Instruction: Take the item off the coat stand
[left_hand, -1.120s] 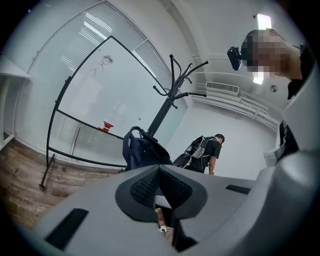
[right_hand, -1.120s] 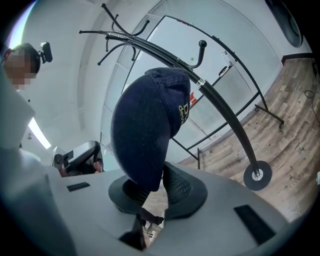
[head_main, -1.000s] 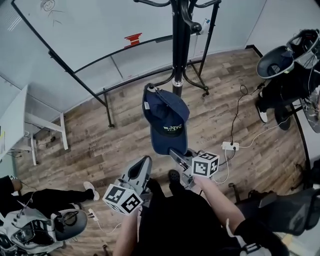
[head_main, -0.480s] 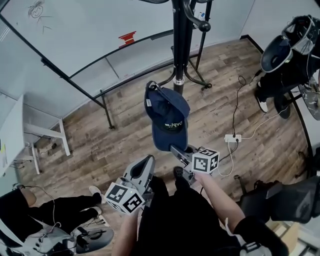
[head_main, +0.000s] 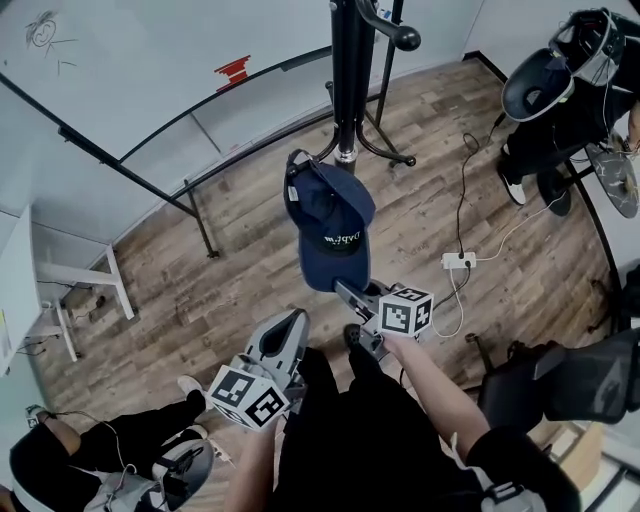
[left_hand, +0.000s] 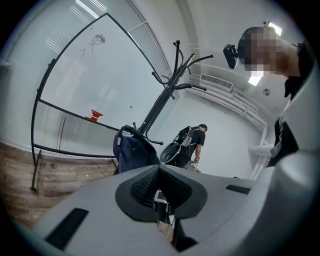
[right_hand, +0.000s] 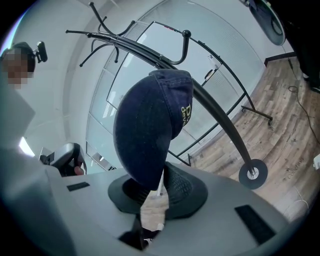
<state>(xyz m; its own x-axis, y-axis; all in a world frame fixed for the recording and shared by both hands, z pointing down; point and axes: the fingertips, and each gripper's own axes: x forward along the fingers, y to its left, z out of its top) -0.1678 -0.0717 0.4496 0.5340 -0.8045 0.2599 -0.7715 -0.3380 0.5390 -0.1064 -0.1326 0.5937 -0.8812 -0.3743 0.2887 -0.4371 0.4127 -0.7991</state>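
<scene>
— What do we have in the right gripper (right_hand: 153, 192)?

— Its jaws stand nearly together, pinched on the brim of the navy cap (right_hand: 150, 120). The cloth fills the narrow gap between them, so we count it as held.

— Is the brim the right place to hold it?

— We think so. A cap like this should be light, with a soft crown that folds under pressure, while the brim is stiffer and gives the jaws a flat edge to bite. Cloth is not slippery and nothing here can break. Our one worry is that the crown may flop or swing about the grip.

— And our other gripper?

— The left gripper (left_hand: 159, 172) has its jaws together with nothing between them. It sits low beside the right one, well apart from the cap.

— Where is the cap, then?

— It is up in the air above the right jaws, over the wooden floor (head_main: 230, 270) and in front of the coat stand (head_main: 348, 90). From the head view we judge it clear of the pole and of the hooks (head_main: 405, 38).
</scene>
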